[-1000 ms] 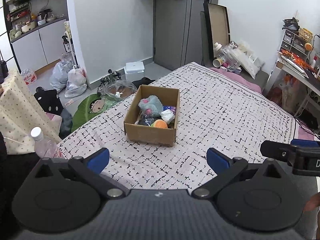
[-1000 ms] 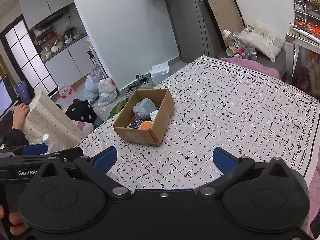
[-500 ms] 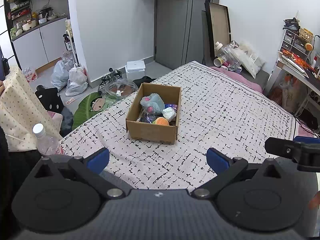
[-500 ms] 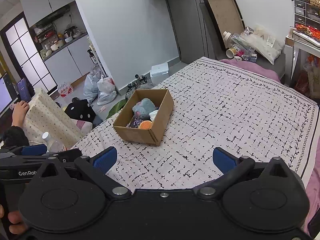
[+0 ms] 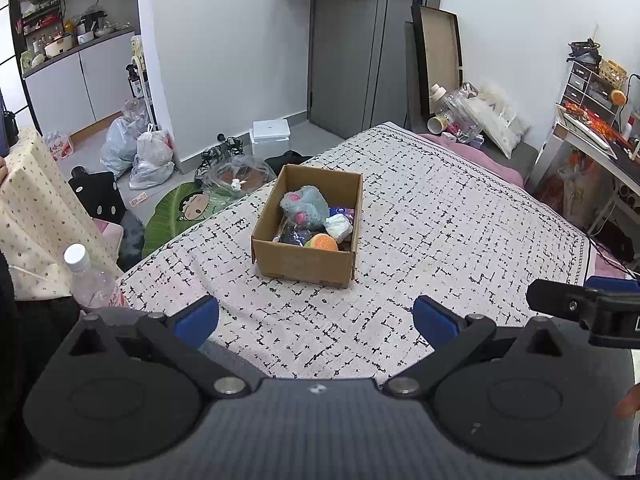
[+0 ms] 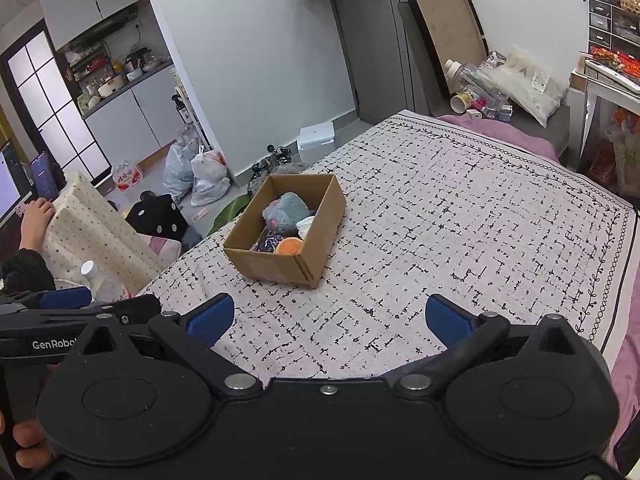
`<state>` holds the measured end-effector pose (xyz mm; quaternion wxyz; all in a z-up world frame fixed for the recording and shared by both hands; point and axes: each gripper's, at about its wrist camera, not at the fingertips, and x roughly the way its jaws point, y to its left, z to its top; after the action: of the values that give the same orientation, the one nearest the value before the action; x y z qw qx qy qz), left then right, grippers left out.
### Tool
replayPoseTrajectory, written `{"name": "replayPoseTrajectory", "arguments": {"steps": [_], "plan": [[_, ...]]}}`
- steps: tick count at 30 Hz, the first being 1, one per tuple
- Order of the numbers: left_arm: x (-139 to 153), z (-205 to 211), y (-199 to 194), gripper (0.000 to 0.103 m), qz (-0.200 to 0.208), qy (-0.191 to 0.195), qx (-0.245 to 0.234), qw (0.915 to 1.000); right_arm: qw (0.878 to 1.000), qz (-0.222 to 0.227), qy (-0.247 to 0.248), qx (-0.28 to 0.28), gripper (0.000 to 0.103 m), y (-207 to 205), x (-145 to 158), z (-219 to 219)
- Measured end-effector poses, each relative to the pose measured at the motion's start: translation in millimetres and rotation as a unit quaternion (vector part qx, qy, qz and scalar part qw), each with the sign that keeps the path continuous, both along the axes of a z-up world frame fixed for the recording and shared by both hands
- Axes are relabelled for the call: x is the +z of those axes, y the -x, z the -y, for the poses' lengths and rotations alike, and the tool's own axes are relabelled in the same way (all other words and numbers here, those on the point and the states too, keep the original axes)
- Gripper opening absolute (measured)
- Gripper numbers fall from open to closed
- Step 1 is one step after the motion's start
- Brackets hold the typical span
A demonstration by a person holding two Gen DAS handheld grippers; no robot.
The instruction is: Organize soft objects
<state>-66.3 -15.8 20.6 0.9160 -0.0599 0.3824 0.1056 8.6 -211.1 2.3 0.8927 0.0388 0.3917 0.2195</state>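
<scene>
A brown cardboard box point(image 5: 304, 264) stands on the bed's patterned cover point(image 5: 440, 240). In it lie a grey plush toy point(image 5: 305, 206), an orange soft ball point(image 5: 321, 242), a white soft piece point(image 5: 338, 226) and a dark purple item point(image 5: 294, 237). The box also shows in the right wrist view point(image 6: 280, 268), with the plush point(image 6: 286, 209) and orange ball point(image 6: 289, 246) inside. My left gripper point(image 5: 316, 316) is open and empty, well short of the box. My right gripper point(image 6: 330, 316) is open and empty, also short of the box.
A plastic bottle point(image 5: 90, 276) stands at the bed's left corner beside a dotted cloth point(image 5: 36, 216). Bags point(image 5: 148, 156) and clutter lie on the floor beyond the bed. A desk point(image 5: 600, 148) stands at the right. The right gripper's finger point(image 5: 580, 306) shows at the left view's right edge.
Both grippers have drawn back and risen slightly; the box sits a little farther off. Jaws stay open. The box's contents have not moved.
</scene>
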Motion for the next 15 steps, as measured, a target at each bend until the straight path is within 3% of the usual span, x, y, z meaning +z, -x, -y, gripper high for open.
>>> {"name": "replayPoseTrajectory", "arguments": {"steps": [15], "plan": [[-3.2,-1.1,-1.5,0.102,-0.004,0.006,0.001,1.0,1.0,-0.005,0.002,0.002,0.103,-0.3,-2.9,-2.0]]}}
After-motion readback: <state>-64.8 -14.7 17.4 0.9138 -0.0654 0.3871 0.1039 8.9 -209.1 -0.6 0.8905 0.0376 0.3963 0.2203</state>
